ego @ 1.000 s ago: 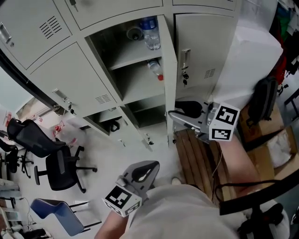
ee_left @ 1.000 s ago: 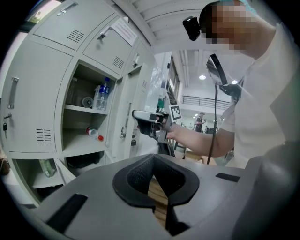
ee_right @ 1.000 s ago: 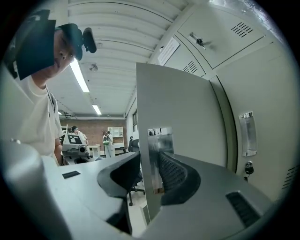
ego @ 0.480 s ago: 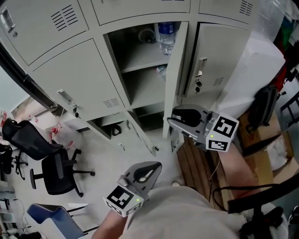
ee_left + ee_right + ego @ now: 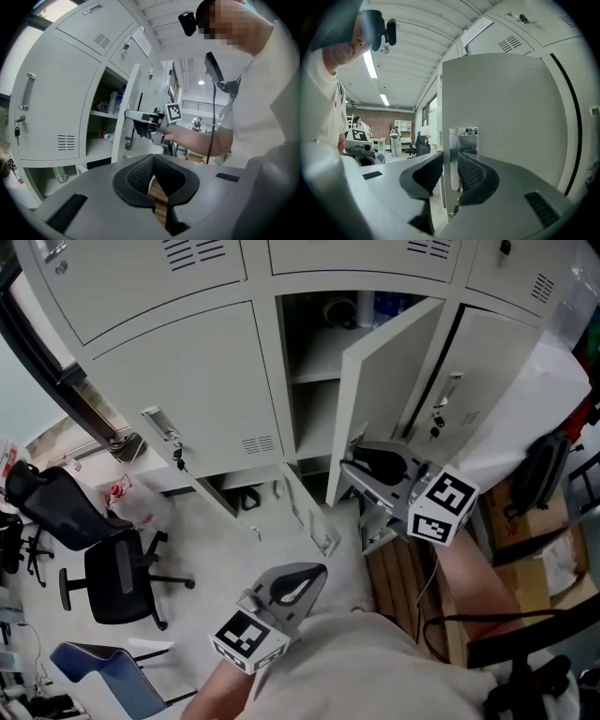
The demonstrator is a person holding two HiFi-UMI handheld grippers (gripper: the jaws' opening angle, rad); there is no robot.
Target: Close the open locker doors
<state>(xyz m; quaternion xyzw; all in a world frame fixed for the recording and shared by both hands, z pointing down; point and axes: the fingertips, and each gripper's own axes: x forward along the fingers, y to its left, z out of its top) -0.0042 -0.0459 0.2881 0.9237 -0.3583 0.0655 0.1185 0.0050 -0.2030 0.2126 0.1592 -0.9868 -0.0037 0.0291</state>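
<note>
The right gripper [image 5: 354,465] [image 5: 450,173] is closing on the free edge of the open door [image 5: 384,381] [image 5: 501,117]. The edge, with its metal latch plate, stands upright between the jaws. In the right gripper view a pad lies against each face with no gap showing. The door hangs from the right side of its compartment and stands swung partway out. Its panel runs up and away from the jaws, toward the locker [image 5: 187,381] front.

Behind the door the compartment is open, with a shelf [image 5: 314,371] across it and bottles [image 5: 384,306] at the top. Just below, a smaller lower door [image 5: 305,512] also stands out from the front.

The left gripper [image 5: 305,577] [image 5: 154,183] is low, close to the person's body and well apart from both doors. Its jaws are pressed together with nothing between them. It points toward the lockers, so its own view takes in the right gripper on the door edge. A wooden pallet [image 5: 403,568] lies under the right arm, and a black chair [image 5: 117,568] stands off to the left.
</note>
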